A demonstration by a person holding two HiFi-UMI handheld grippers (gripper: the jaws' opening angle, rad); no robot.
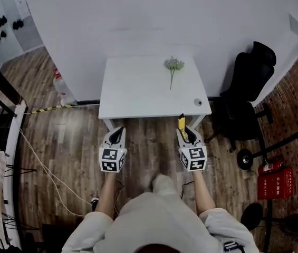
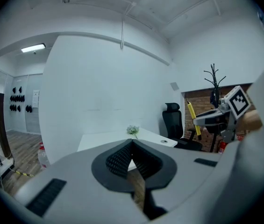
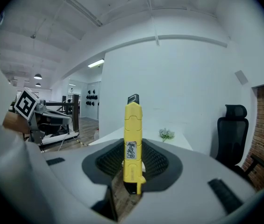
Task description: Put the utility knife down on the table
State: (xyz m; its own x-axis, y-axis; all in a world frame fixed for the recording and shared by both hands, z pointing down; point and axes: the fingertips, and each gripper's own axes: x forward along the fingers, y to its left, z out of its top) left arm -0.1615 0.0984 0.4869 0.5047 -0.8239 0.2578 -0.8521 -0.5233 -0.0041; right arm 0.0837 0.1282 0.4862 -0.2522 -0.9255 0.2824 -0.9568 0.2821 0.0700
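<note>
The right gripper (image 3: pixel 132 148) is pinching the yellow utility knife (image 3: pixel 132 125) by its lower body, with both ribbed pads pressing on its flanks. The knife is standing upright between the jaws, its dark tip pointing up and a small printed label facing the camera. The left gripper (image 2: pixel 132 141) is holding nothing, and its jaws are pressing together at the tips. In the head view, both grippers are hovering side by side above the wood floor, just short of the near edge of the white table (image 1: pixel 133 96). The knife is sitting in the air near the table's near right corner, clear of the tabletop. On the table, a small sprig of pale flowers (image 1: pixel 173 65) is lying toward the far right, and a small round object (image 1: pixel 198 102) is resting near the right front corner. A black office chair (image 1: pixel 246 88) is standing to the right of the table, and a red box (image 1: pixel 274 182) is sitting on the floor further right.
</note>
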